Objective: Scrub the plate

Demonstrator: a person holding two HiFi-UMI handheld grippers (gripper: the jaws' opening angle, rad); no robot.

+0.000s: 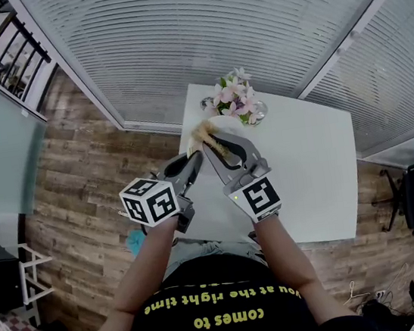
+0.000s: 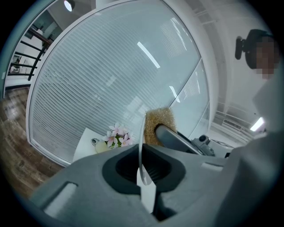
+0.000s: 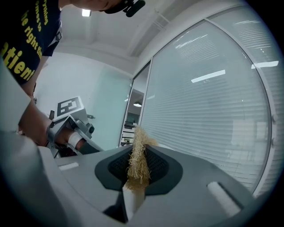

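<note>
Above the far left corner of the desk [image 1: 315, 176], the plate [image 2: 142, 150] stands on edge, its rim pinched in the left hand-held gripper [image 2: 143, 177]. The right hand-held gripper [image 3: 135, 179] clamps a fibre scrubber [image 3: 138, 155], which sits against the plate's right face near the top rim.

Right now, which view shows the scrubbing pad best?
Left gripper view: the scrubbing pad faces the camera broadside, one tong of the right gripper lying across it. Right gripper view shows it edge-on, clamped in that gripper's tongs. Head view shows it small, partly hidden behind the tongs.
</note>
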